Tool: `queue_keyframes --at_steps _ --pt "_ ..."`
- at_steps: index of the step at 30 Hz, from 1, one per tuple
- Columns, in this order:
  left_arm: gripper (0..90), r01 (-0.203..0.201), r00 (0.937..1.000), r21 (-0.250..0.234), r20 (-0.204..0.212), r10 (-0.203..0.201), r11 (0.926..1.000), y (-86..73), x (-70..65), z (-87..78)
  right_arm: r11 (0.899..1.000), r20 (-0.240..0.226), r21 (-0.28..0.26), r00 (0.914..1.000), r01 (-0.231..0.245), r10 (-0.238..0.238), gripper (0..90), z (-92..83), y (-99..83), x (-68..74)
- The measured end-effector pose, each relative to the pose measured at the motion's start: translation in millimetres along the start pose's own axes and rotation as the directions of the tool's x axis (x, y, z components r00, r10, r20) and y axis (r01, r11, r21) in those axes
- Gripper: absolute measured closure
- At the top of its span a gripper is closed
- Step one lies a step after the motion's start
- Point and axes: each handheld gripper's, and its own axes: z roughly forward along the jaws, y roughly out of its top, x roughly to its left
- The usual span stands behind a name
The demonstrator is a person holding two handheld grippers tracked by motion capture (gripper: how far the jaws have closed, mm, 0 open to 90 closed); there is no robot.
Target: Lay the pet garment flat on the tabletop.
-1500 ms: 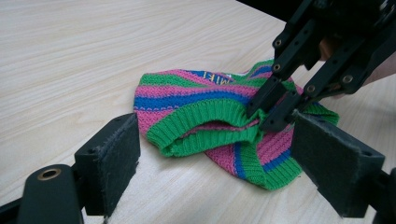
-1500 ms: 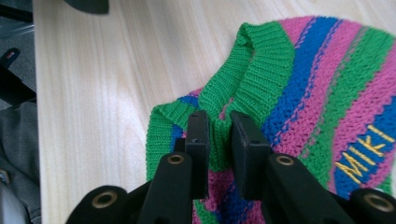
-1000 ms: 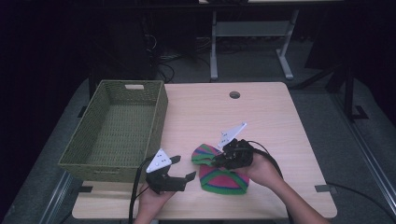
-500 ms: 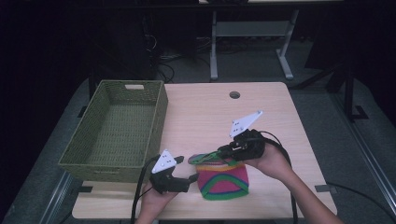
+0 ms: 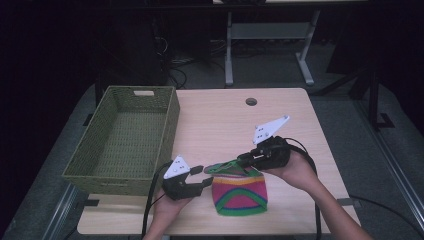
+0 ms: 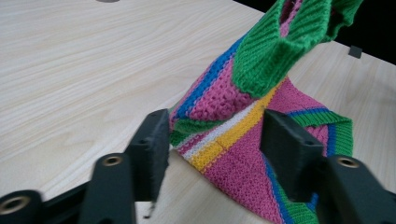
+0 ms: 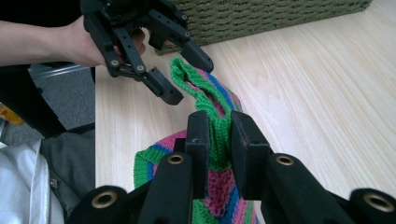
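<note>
A light wooden table [image 5: 220, 125] is carrying everything, with a round cable hole [image 5: 251, 101] sitting near its far edge. A large green woven basket [image 5: 125, 137] is standing along the table's left edge, reaching from the far left corner most of the way toward the near edge.

A knitted piece [image 5: 240, 192] in pink, green, blue, yellow and white stripes is lying close to the near edge, a little right of the middle. Its lower part is resting flat on the table, while its green ribbed edge [image 5: 225, 167] is being held up off the surface and stretching toward the left.

The right gripper [image 7: 219, 140] is hanging above the knitted piece's far side, its jaws closing tight on the green ribbed edge, with pink knit also caught between them in the right gripper view. A hand [image 5: 295, 170] is gripping it from the right.

The left gripper [image 5: 202, 175] is sitting near the near edge, between the basket's near corner and the knitted piece, with its jaws standing wide apart. In the left gripper view, the striped fabric is lying just ahead of the gap between them, touching neither jaw.
</note>
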Motion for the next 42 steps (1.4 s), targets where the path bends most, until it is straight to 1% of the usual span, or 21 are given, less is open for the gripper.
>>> queue_keyframes --at_steps 3,4,5,6,7,8,10,11,12,14,17,18,24,25,26,28,32,33,34,36,42 --pt "49.4 -0.022 0.9998 0.026 0.005 0.022 0.9994 2.8 2.7 5.6 1.000 -0.012 0.000 0.9999 0.003 -0.003 77.5 -0.8 -0.2 -1.1" --pt "54.7 -0.026 0.9996 0.030 0.009 0.026 0.9992 3.2 4.0 7.8 1.000 -0.012 0.001 0.9999 0.004 -0.004 77.5 -0.9 -1.2 -1.4" --pt "60.8 -0.033 0.9991 0.036 0.030 0.032 0.9988 3.6 5.9 10.6 1.000 -0.010 0.003 0.9999 0.003 -0.003 77.5 -1.4 -1.9 -1.9" --pt "65.8 -0.033 0.9991 0.036 0.030 0.032 0.9988 3.6 5.9 10.6 1.000 -0.010 0.003 0.9999 0.003 -0.003 77.5 -1.4 -1.9 -1.9" --pt "65.8 -0.033 0.9988 0.037 0.037 0.032 0.9988 4.0 6.7 11.4 1.000 -0.007 0.002 1.0000 0.005 -0.005 77.5 -1.9 -2.9 -3.0" --pt "69.7 -0.030 0.9985 0.040 0.047 0.028 0.9987 4.8 7.4 11.5 1.000 -0.008 0.002 1.0000 -0.004 0.004 77.5 -2.9 -3.9 -3.5" --pt "75.4 -0.027 0.9980 0.031 0.058 0.025 0.9992 6.2 8.4 11.5 1.000 -0.007 0.000 1.0000 -0.004 0.004 77.5 -4.5 -6.6 -6.5" --pt "79.5 -0.038 0.9977 0.027 0.057 0.037 0.9989 8.4 8.7 11.3 1.000 -0.001 -0.001 0.9999 -0.010 0.010 77.5 -6.4 -8.9 -8.5" --pt "80.9 -0.038 0.9977 0.027 0.057 0.037 0.9989 8.4 8.7 11.3 1.000 -0.001 -0.001 0.9999 -0.010 0.010 77.5 -6.4 -8.9 -8.5" --pt "81.9 -0.046 0.9976 0.024 0.054 0.044 0.9987 12.2 9.0 11.9 1.000 0.005 0.002 0.9999 -0.010 0.010 77.5 -9.0 -11.5 -11.4" --pt "82.4 -0.045 0.9974 0.026 0.057 0.043 0.9987 14.9 9.5 13.3 1.000 0.008 0.003 0.9998 -0.018 0.018 77.5 -10.8 -13.5 -12.8" --pt "82.4 -0.040 0.9975 0.026 0.059 0.039 0.9989 16.5 9.2 13.8 1.000 0.014 0.005 0.9998 -0.013 0.013 77.5 -11.8 -15.0 -14.2" --pt "83.1 -0.062 0.9961 0.020 0.063 0.061 0.9979 27.4 6.6 17.7 0.999 0.031 -0.003 0.9989 -0.034 0.034 77.5 -19.1 -25.0 -20.8" --pt "83.2 -0.060 0.9961 0.018 0.066 0.059 0.9980 30.7 6.8 18.6 0.999 0.034 -0.008 0.9983 -0.047 0.048 77.5 -21.5 -27.5 -22.0" --pt "83.3 -0.057 0.9963 0.019 0.066 0.055 0.9982 32.1 6.3 18.9 0.999 0.040 -0.007 0.9983 -0.042 0.042 77.5 -22.6 -28.5 -23.2" --pt "83.5 -0.052 0.9965 0.017 0.066 0.051 0.9985 33.4 5.3 19.3 0.999 0.039 -0.009 0.9981 -0.048 0.048 77.5 -23.7 -29.0 -23.6" --pt "83.5 -0.055 0.9965 0.019 0.064 0.054 0.9983 39.5 3.5 21.0 0.998 0.054 -0.013 0.9971 -0.053 0.054 77.5 -27.7 -30.4 -26.6" --pt "83.5 -0.055 0.9966 0.012 0.062 0.054 0.9984 41.0 3.5 21.6 0.999 0.061 -0.013 0.9971 -0.045 0.046 77.5 -28.9 -30.8 -28.3" --pt "83.7 -0.049 0.9967 0.010 0.066 0.048 0.9988 42.5 3.6 22.4 0.998 0.059 -0.016 0.9967 -0.056 0.057 77.6 -30.1 -30.8 -28.9" --pt "83.7 -0.045 0.9970 0.008 0.063 0.044 0.9990 45.6 3.5 24.3 0.998 0.067 -0.021 0.9957 -0.062 0.063 77.5 -32.7 -31.0 -31.0" --pt "83.9 -0.056 0.9968 0.002 0.057 0.056 0.9984 54.2 3.1 28.3 0.997 0.089 -0.022 0.9937 -0.067 0.069 77.6 -38.1 -30.0 -38.9"
